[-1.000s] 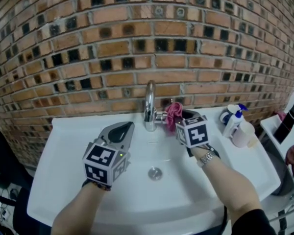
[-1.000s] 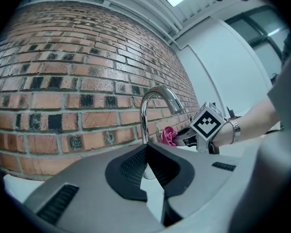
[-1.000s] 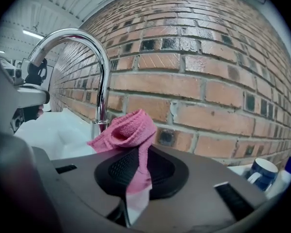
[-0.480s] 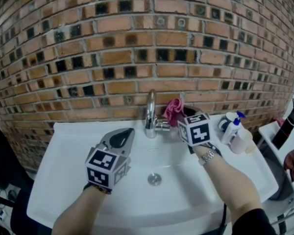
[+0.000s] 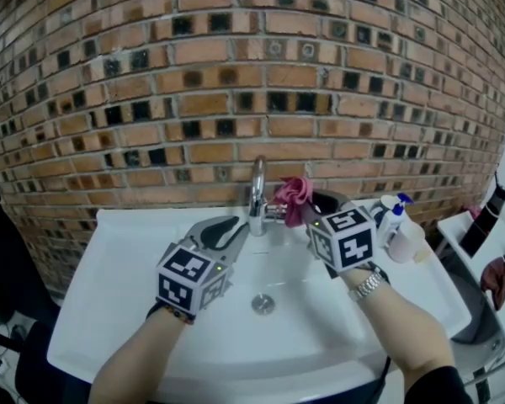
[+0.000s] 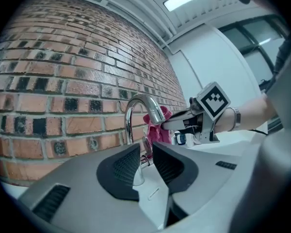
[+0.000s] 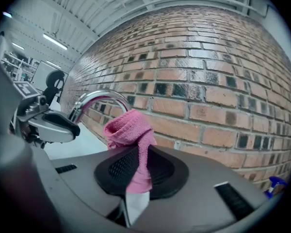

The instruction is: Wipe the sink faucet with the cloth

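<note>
A chrome faucet (image 5: 257, 183) curves up at the back of the white sink (image 5: 93, 310). My right gripper (image 5: 311, 202) is shut on a pink cloth (image 5: 293, 194), which it holds just right of the faucet's spout, near its top. In the right gripper view the cloth (image 7: 131, 127) bunches above the jaws, with the faucet (image 7: 94, 98) behind it. My left gripper (image 5: 231, 230) sits just left of the faucet base. Its jaws have just been opening and nothing is between them. The left gripper view shows the faucet (image 6: 140, 103) beyond the narrow gap.
A brick wall rises straight behind the sink. A spray bottle (image 5: 391, 213) and a pale cup (image 5: 408, 238) stand on the sink's right rim. The drain (image 5: 263, 303) lies in the middle of the basin. A white shelf edge (image 5: 471, 225) is at the far right.
My right gripper has risen with the cloth, from the faucet's handle level to near its top. The left gripper has edged toward the faucet and its jaws have parted.
</note>
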A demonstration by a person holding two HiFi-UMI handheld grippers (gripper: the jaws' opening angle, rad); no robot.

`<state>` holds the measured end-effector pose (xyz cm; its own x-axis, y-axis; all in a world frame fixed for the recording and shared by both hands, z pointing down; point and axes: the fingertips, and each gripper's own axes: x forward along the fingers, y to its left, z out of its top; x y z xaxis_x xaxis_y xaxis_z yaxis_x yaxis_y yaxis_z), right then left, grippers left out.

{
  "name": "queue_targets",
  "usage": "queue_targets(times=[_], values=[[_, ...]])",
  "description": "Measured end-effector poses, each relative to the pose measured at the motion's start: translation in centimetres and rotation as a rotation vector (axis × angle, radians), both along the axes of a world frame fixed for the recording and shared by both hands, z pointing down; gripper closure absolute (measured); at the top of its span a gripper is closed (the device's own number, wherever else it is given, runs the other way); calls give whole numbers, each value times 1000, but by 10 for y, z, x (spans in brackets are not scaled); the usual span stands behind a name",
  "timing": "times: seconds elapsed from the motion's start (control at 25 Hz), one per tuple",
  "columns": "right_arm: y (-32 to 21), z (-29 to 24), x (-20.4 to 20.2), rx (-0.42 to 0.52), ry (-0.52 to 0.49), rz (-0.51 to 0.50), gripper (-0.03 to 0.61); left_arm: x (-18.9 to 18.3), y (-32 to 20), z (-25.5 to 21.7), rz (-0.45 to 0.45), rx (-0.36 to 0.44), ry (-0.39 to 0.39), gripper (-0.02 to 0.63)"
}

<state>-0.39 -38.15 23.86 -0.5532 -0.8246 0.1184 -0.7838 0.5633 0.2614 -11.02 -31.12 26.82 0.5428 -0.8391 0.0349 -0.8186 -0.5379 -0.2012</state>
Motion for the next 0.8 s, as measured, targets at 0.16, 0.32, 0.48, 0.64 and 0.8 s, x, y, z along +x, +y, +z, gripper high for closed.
queue_targets(times=[0.16, 0.32, 0.48, 0.64, 0.8], values=[[34, 7, -16, -31, 8, -101, 534, 12, 6, 4, 63, -7, -9, 426], [66, 15, -35, -57, 19, -221, 532, 21, 16, 6, 130, -6, -24, 381], [90, 24, -52, -74, 36, -340, 532, 27, 24, 7, 195, -2, -39, 364], [105, 29, -62, -75, 55, -415, 532, 30, 32, 9, 241, -9, -54, 365], [109, 33, -65, -75, 62, -453, 532, 31, 40, 13, 277, -11, -59, 404]])
